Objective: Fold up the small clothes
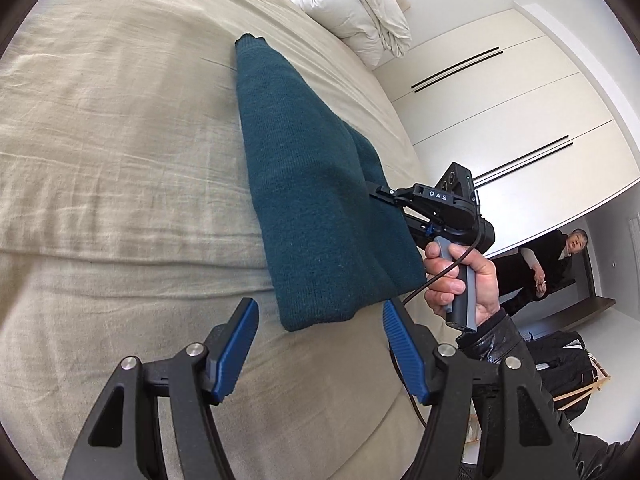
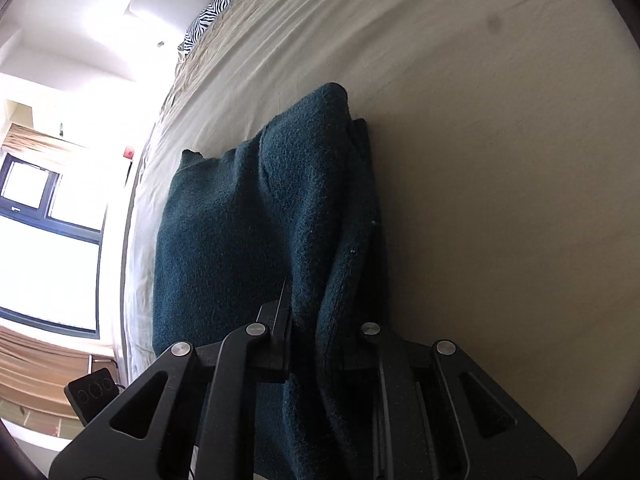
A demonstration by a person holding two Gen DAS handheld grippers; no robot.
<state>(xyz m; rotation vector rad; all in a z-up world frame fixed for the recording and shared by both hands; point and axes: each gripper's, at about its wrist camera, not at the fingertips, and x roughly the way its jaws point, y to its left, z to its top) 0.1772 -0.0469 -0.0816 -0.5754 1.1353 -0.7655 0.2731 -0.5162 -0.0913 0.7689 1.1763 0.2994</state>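
- Left wrist view: the left gripper (image 1: 318, 344) hovers just before the near end of the teal knit garment (image 1: 308, 200), and its blue pads (image 1: 236, 350) stand wide apart and hold nothing. I judge it waits here, ready to take the near edge for the next fold.
- The garment lies as a long, narrow folded strip on the beige bed cover (image 1: 120, 160). At its right edge the right gripper (image 1: 380, 194), held in a hand (image 1: 460, 280), bites the fabric.
- No container is visible in this view; white bedding (image 1: 352, 4) is piled at the far end of the bed.
- Right wrist view: the right gripper (image 2: 316, 340) is clamped on a thick fold of the teal knit garment (image 2: 240, 240), probably to keep the layers together.
- No basket or box here either; the garment rests on the bed cover (image 2: 500, 160).
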